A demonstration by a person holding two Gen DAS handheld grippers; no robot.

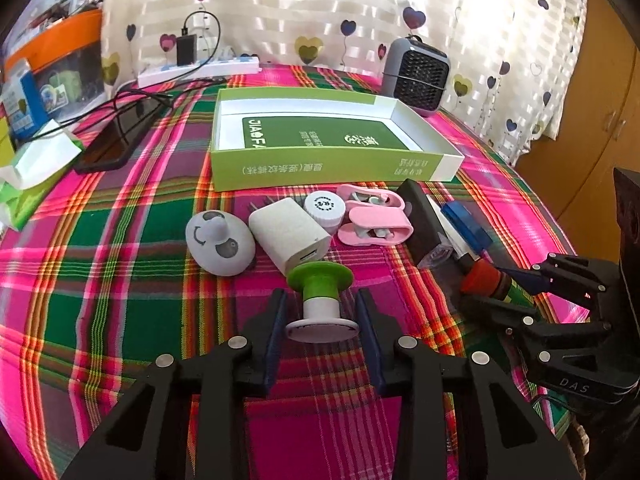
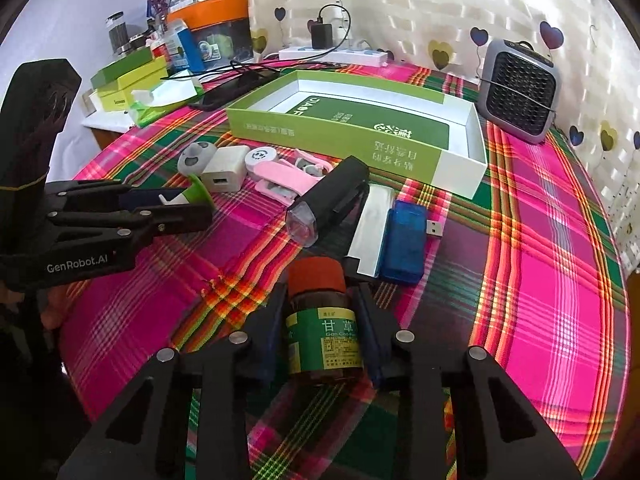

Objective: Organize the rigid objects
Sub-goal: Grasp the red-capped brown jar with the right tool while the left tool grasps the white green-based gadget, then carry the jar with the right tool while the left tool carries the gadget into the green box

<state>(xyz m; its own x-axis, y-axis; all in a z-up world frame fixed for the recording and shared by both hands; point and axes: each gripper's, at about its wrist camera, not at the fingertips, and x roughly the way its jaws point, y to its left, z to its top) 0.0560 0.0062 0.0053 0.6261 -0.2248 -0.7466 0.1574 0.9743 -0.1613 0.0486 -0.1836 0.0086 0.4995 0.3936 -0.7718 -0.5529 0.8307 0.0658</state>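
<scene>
L gripper [image 1: 322, 322]: low over table, near-left side, pointing far; jaws part-closed, pads right beside the flanges of a green/white spool [image 1: 320, 304], contact unclear. R gripper [image 2: 320, 334]: near-right, also pointing far, both pads pressed against a brown bottle [image 2: 323, 332] w/ red cap. Grippers sit side by side, near each other, not touching.

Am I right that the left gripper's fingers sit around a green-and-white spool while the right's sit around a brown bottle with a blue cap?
Not quite: the brown glass bottle has an orange-red cap, as the right wrist view shows. The left gripper does flank the green-and-white spool.
</scene>
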